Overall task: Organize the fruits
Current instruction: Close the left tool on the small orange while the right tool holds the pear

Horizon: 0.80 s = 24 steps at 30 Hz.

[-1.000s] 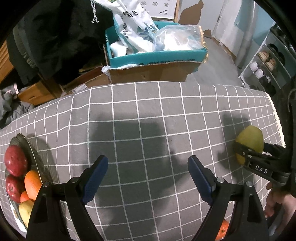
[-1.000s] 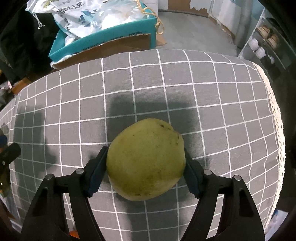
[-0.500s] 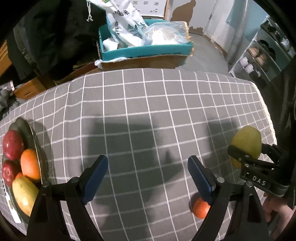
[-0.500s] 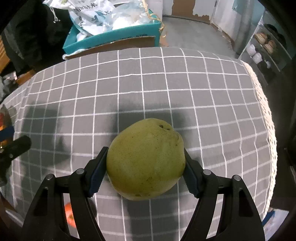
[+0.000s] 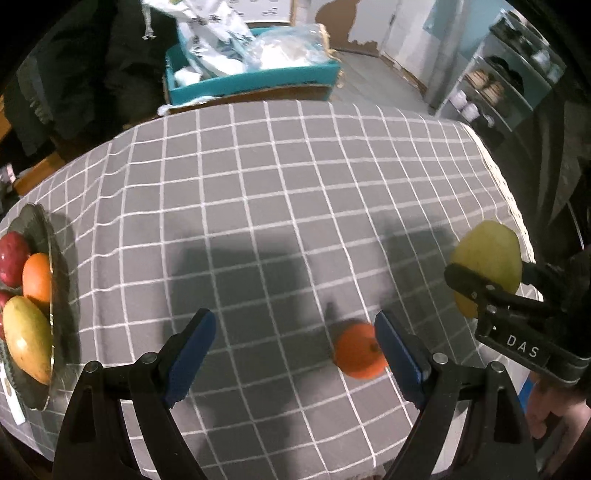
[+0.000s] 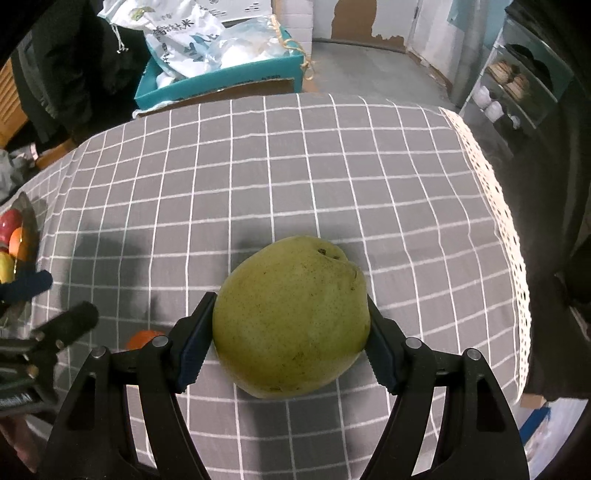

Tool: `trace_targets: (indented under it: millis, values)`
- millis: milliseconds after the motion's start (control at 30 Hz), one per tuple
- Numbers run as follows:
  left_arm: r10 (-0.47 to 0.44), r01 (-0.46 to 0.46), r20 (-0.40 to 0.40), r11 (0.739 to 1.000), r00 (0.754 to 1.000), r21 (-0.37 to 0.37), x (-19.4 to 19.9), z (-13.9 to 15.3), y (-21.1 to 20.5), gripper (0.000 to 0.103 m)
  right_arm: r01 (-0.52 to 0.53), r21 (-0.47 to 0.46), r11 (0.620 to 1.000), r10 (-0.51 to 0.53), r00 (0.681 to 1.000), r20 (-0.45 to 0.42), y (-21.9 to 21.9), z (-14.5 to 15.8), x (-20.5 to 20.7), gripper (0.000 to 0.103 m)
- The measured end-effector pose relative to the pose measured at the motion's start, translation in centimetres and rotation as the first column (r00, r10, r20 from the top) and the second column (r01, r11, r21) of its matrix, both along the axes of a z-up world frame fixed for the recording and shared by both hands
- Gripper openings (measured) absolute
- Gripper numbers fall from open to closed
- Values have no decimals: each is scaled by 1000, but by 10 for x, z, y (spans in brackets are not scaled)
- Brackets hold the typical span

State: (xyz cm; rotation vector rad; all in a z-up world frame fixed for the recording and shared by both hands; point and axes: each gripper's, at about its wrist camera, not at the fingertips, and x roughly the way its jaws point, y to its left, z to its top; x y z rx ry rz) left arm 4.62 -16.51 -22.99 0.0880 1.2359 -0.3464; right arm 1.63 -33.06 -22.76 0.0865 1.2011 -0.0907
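I am holding my right gripper (image 6: 291,332) above the grey checked tablecloth (image 6: 295,166), its blue pads (image 6: 192,350) pressing both sides of a green pear (image 6: 291,317) that is hanging clear of the cloth. In the left wrist view the same pear (image 5: 487,266) is sitting at the right edge of the table, pinched by the right gripper (image 5: 484,284), whose black body is showing a white label reading "DAS".

I am keeping my left gripper (image 5: 295,350) spread wide, gripping nothing, its blue pads (image 5: 192,358) well apart over the cloth. A small orange (image 5: 358,350) is lying on the tablecloth just beside the inner face of its right finger; I cannot tell whether they are touching.

At the far left a dark plate (image 5: 55,332) is carrying red apples (image 5: 13,258), an orange fruit (image 5: 37,277) and a yellow-green mango (image 5: 27,339).

Beyond the table a teal cardboard box (image 6: 221,81) is holding plastic bags (image 6: 240,51) and a white sack (image 6: 177,33) printed with Chinese characters too small for me to read. On the right, shelves (image 6: 517,85) are holding shoes.
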Motion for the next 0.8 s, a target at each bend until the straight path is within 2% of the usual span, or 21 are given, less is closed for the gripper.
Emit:
trace_targets:
  millis: [100,333,700,800]
  values:
    - [-14,14,8,1000,1000,13,-8,0,-5,89,2,-2,1000,-2,1000,-4,-1,-2,-9,74]
    - [-18,18,-21,999,1000,-30,-18,-6,-13,89,35,11,999,-35,999,-16,-10,-7,-28,74]
    - [-71,70,-46,997,996,-10,-27,-25,-32,89,83,12,996,-83,997,-9,-26,-5,-36,74]
    - [-87,87,-58,996,995,-3,-29,-32,-36,82,88,18,996,-87,996,-14,-27,-8,-34,74]
